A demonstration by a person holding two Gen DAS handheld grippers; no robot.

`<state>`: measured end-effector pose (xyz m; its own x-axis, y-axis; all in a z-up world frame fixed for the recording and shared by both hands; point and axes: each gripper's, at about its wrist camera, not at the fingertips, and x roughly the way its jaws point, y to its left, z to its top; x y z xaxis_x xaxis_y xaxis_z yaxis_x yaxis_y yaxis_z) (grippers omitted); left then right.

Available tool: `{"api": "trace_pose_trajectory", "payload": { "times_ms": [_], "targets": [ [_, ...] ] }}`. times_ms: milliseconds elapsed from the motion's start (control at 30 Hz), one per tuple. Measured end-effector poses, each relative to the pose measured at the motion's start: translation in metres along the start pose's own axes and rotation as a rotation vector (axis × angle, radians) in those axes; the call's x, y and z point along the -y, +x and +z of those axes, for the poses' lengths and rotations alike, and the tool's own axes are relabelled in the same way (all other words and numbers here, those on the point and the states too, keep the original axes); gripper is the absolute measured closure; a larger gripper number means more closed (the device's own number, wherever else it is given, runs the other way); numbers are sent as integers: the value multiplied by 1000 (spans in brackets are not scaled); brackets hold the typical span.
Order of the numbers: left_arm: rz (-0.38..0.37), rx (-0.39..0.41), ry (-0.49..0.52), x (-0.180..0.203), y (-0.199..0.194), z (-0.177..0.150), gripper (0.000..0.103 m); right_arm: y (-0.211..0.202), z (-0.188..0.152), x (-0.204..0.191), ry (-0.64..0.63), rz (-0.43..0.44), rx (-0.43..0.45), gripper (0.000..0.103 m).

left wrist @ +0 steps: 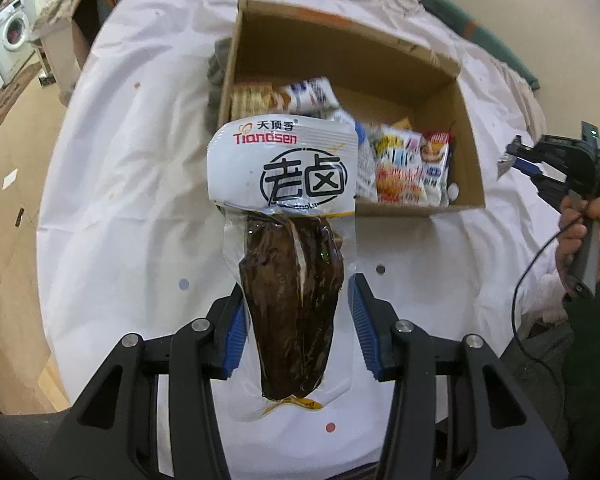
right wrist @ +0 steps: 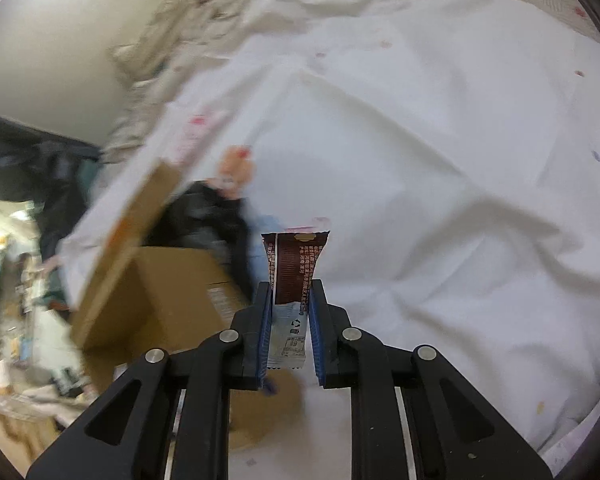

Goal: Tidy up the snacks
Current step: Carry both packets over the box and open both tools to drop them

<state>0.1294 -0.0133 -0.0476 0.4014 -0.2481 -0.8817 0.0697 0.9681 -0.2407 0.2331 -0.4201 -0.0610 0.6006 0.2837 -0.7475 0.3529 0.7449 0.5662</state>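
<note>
My left gripper [left wrist: 296, 288] is shut on a vacuum pouch of dark braised meat [left wrist: 292, 280]. Its white printed top reaches up over the near left corner of the open cardboard box [left wrist: 420, 80]. Several snack packets [left wrist: 404, 172] lie in the box's near half. My right gripper [right wrist: 291, 286] is shut on a small brown and white snack packet [right wrist: 294, 268], which stands upright between the blue pads above the white cloth. In the left wrist view the right gripper [left wrist: 514, 158] hovers to the right of the box, held by a hand [left wrist: 588, 232].
A white cloth [left wrist: 132, 184] covers the table. The box [right wrist: 172, 292] appears blurred at the lower left of the right wrist view, with dark clutter behind it. A grey cloth [left wrist: 216, 68] lies against the box's left wall. A washing machine [left wrist: 8, 40] stands far left.
</note>
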Motion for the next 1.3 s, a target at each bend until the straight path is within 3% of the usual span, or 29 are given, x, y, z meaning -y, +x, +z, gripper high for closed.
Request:
{"api": "trace_pose_trajectory", "payload": {
  "times_ms": [100, 300, 567, 900, 1067, 1300],
  "targets": [
    [13, 61, 1, -1, -13, 9, 60, -22, -6, -19, -81, 80, 16, 85],
    [29, 128, -7, 2, -33, 49, 60, -21, -28, -55, -215, 200, -17, 85],
    [26, 152, 46, 41, -18, 99, 58, 10, -54, -83, -382, 145, -100, 85],
    [27, 113, 93, 82, 42, 141, 58, 33, -59, -86, -396, 98, -146, 84],
    [14, 83, 174, 101, 64, 144, 55, 40, -60, -89, -389, 112, -175, 84],
    [102, 98, 210, 103, 78, 142, 53, 46, -61, -92, -398, 83, -179, 84]
  ]
}}
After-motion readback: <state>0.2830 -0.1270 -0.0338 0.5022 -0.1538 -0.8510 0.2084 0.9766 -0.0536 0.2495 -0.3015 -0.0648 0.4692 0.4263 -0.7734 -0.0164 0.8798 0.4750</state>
